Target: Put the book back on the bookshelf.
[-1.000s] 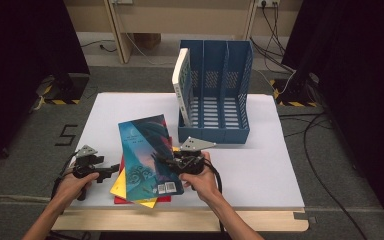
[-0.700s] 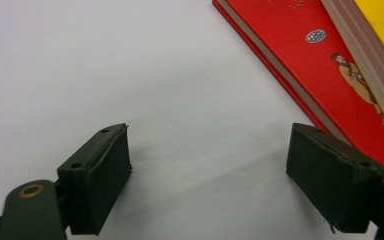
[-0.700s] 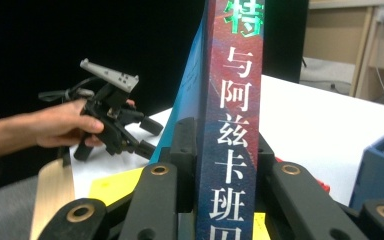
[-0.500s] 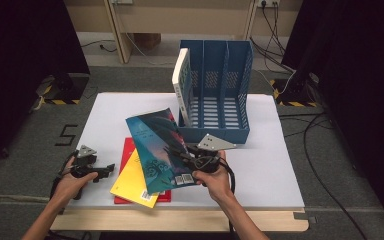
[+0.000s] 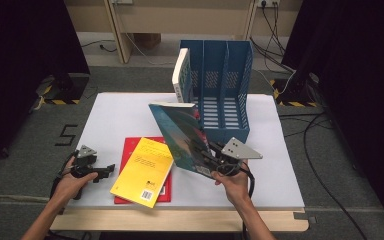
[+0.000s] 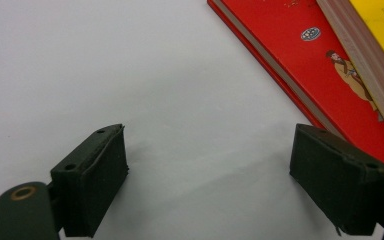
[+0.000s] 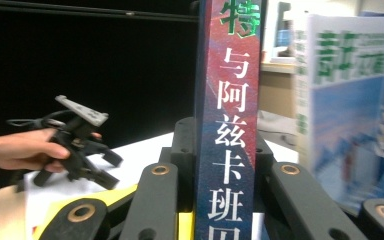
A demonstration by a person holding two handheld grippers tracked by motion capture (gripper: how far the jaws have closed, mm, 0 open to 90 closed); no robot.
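One book (image 5: 181, 75) already stands upright in the left slot of the blue rack (image 5: 228, 95) at the far side of the worktop (image 5: 115, 112), so the shelving is under way but well short of done. The right claw (image 5: 207, 154) is clamped on the spine edge of the teal book (image 5: 182, 135) — its jaws sit narrow with the spine pinched between them, as the right gripper view shows (image 7: 228, 150). The book is lifted off the stack and tilted nearly upright, just near of the rack and not yet over a slot; it must be carried to a free compartment and lowered in.

Two books are left flat at the near middle of the worktop: the yellow book (image 5: 143, 171) lying on the red book (image 5: 130, 150). The left claw (image 6: 210, 185) rests on the worktop just left of them, jaws wide and having just been opening, with nothing between them — the red book's edge lies just beside its right jaw. By my reckoning, about a quarter is done.
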